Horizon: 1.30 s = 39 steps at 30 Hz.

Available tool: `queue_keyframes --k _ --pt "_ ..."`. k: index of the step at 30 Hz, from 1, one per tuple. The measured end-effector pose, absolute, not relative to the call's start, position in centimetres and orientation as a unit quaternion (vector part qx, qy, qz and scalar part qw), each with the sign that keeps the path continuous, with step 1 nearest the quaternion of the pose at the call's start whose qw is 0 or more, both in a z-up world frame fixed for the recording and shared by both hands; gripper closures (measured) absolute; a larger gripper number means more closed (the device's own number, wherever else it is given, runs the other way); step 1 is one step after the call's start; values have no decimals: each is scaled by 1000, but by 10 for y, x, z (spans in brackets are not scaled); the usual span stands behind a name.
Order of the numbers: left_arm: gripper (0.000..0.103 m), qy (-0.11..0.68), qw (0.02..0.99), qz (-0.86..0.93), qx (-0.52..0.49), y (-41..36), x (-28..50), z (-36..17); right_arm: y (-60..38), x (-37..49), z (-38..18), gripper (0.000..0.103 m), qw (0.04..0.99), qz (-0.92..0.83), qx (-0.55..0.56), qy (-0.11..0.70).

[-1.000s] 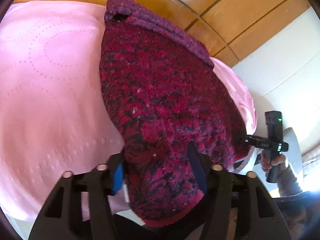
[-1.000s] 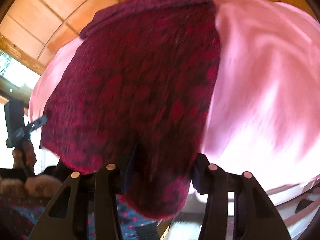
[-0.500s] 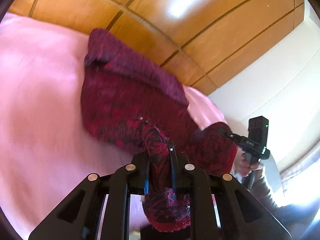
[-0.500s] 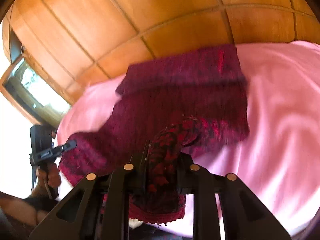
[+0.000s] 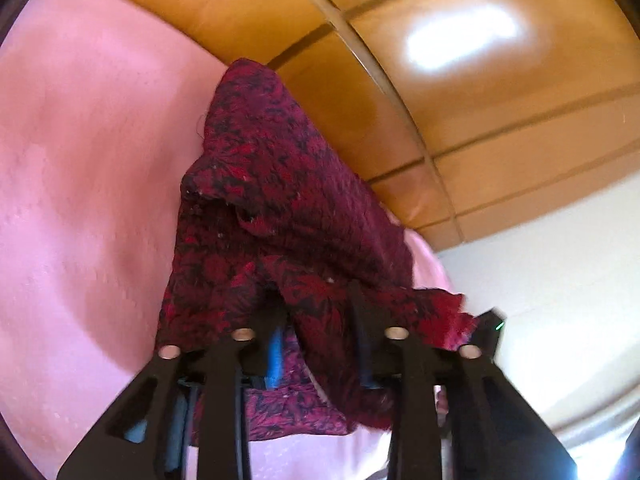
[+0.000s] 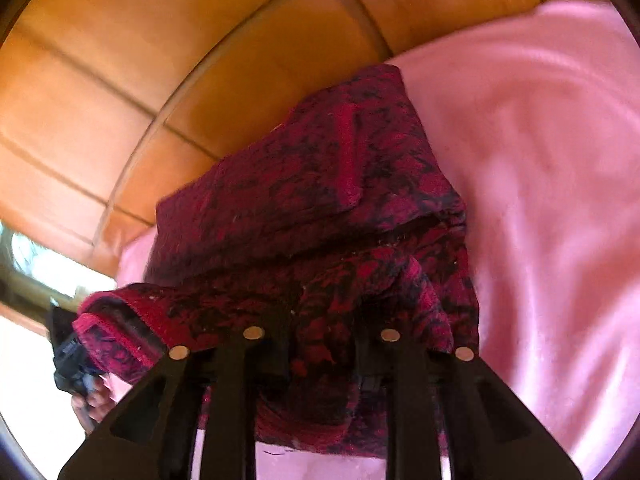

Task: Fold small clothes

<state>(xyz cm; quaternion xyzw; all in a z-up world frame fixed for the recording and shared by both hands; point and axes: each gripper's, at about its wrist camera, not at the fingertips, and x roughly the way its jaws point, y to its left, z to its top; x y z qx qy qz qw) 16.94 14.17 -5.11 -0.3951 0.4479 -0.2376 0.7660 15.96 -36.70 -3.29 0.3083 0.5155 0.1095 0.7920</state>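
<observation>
Your garment is a small knitted piece (image 5: 280,208) in dark red with a black pattern (image 6: 304,208), and it lies doubled over on the pink bed cover (image 5: 88,168), close to the cover's far edge by the wooden headboard (image 5: 360,92). Its near hem is lifted and folded back over the rest, so you see bunched layers. A plain red band runs along one edge. One corner sticks out sideways, clear of the cover.

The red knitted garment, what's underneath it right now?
The red knitted garment lies folded over on a pink bedcover, which shows all around it. Its own lower layers sit beneath the folded flap. Whatever lies directly under the middle is covered.
</observation>
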Motion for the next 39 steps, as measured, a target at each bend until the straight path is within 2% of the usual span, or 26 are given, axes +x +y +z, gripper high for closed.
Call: queue_keyframes --k 2,4,5,7,8,13,14,17,19,21,22,23,24,25,27,29,39 --pt "54 438 769 -235 -402 149 168 -49 -377 162 -31 67 788 123 331 505" --pt "34 426 780 -217 -405 161 163 -46 -385 157 -21 46 786 145 355 485" --pt "20 412 792 -196 -406 170 157 -45 -389 154 -16 40 787 152 363 475" --pt "20 395 793 -192 -421 189 149 -46 -396 143 -4 21 797 162 366 451" --pt "19 393 793 -189 -426 195 147 -48 -398 137 2 15 809 155 357 441" --pt "19 403 806 -203 -383 200 115 -57 -413 106 7 13 837 125 308 435" --pt "19 408 807 -212 -371 196 108 -61 -412 101 2 14 837 122 294 446" --pt "18 412 811 -239 -341 177 96 -70 -399 95 -14 29 836 112 245 478" --pt "18 419 807 -257 -326 159 97 -76 -390 101 -27 51 834 111 222 492" --pt "18 424 813 -259 -304 147 98 -79 -374 106 -35 57 837 108 190 501" --pt "19 428 816 -256 -292 141 99 -80 -370 108 -37 63 839 105 180 502" --pt "38 432 816 -256 -287 138 101 -80 -366 109 -38 68 840 103 171 504" --pt "67 443 820 -236 -275 136 103 -78 -363 110 -36 80 840 101 161 509" --pt "78 450 820 -226 -271 138 105 -77 -361 110 -34 85 839 100 153 512" --pt "88 445 818 -231 -283 150 101 -75 -357 105 -26 89 842 100 139 511" --pt "91 441 820 -238 -275 153 94 -68 -352 94 -14 90 848 104 129 504" --pt "93 429 815 -251 -298 172 45 -57 -342 25 13 91 840 146 177 491"
